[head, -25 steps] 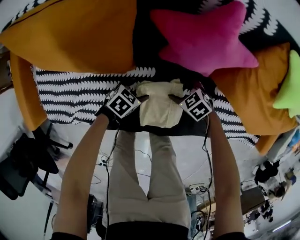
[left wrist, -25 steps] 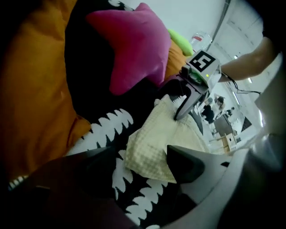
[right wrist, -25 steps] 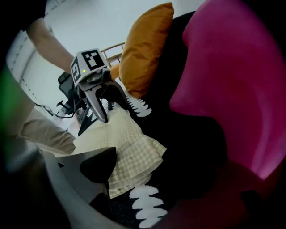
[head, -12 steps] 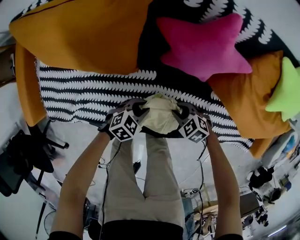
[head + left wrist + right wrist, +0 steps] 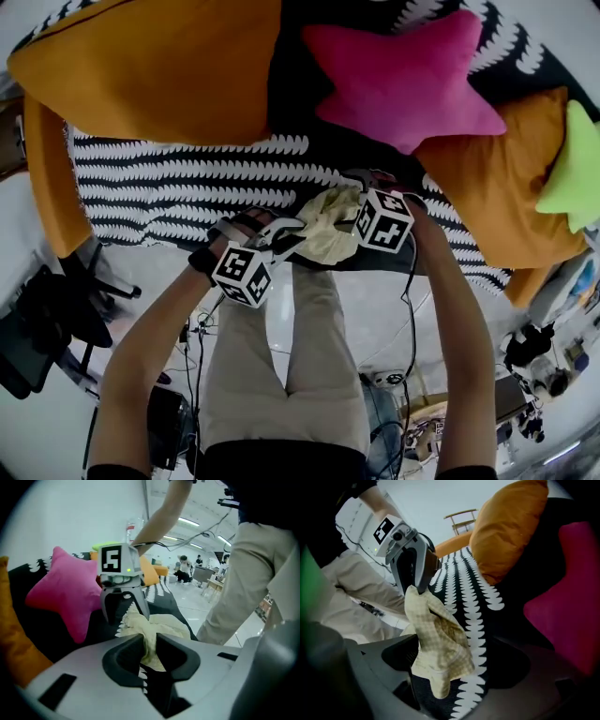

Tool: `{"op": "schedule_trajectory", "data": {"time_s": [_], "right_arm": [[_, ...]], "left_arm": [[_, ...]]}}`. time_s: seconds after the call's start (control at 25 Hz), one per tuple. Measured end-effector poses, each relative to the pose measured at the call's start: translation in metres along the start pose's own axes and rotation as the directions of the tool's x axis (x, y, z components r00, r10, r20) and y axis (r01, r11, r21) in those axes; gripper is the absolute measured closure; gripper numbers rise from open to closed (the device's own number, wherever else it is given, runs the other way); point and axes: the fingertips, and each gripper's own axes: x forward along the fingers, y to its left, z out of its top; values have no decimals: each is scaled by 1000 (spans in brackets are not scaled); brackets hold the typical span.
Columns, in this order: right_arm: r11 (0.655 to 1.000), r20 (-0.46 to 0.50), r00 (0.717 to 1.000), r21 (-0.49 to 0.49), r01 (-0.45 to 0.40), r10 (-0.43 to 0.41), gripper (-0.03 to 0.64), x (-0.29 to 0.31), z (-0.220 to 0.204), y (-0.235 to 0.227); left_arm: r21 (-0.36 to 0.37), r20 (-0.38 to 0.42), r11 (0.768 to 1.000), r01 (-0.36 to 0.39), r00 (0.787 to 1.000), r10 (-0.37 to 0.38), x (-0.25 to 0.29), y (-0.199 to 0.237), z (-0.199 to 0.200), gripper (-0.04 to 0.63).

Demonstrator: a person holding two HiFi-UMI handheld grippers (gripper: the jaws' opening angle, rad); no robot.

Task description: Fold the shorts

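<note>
Left gripper (image 5: 149, 651): jaws closing, narrow, pinching a bunch of the pale checked shorts (image 5: 438, 644).
Right gripper (image 5: 452, 667): jaws opening, wide; cloth dangles between them, unpressed.
Shorts: crumpled, hanging above the black-and-white blanket (image 5: 169, 183) edge.

Loose beige trousers (image 5: 281, 375) cover both legs, with soft creases running down each leg and wrinkles near the waist. Below them in the head view is a black top (image 5: 281, 462). 2 short black sleeves (image 5: 117, 472) leave the arms bare. A black band or glove (image 5: 201, 259) wraps the left wrist.
</note>
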Motion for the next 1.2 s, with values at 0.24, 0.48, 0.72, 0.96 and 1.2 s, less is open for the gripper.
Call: {"op": "schedule_trajectory", "data": {"time_s": [0.24,0.48,0.72,0.96,1.2], "right_arm": [[964,-256,934,-29,-264,248,282,25,-24,19],[982,-6,988,110,-151,153,514,-24,-5,28],[896,63,896,-42,443,-440,517,-125,36,0],[752,31,759,-117,648,-650,515,-90,30,6],[872,-48,885,-204,446,-464,515,11,7,74]], "left_arm": [[-12,12,1000,16,1000,-16,-14,7,1,505],[-183,61,983,-25,997,37,-38,26,0,505],[-84,131,965,-247,958,256,-91,78,51,500],[-116,67,958,-263,960,272,-73,67,15,499],[-183,-36,981,-70,997,64,-35,-17,-53,499]]}}
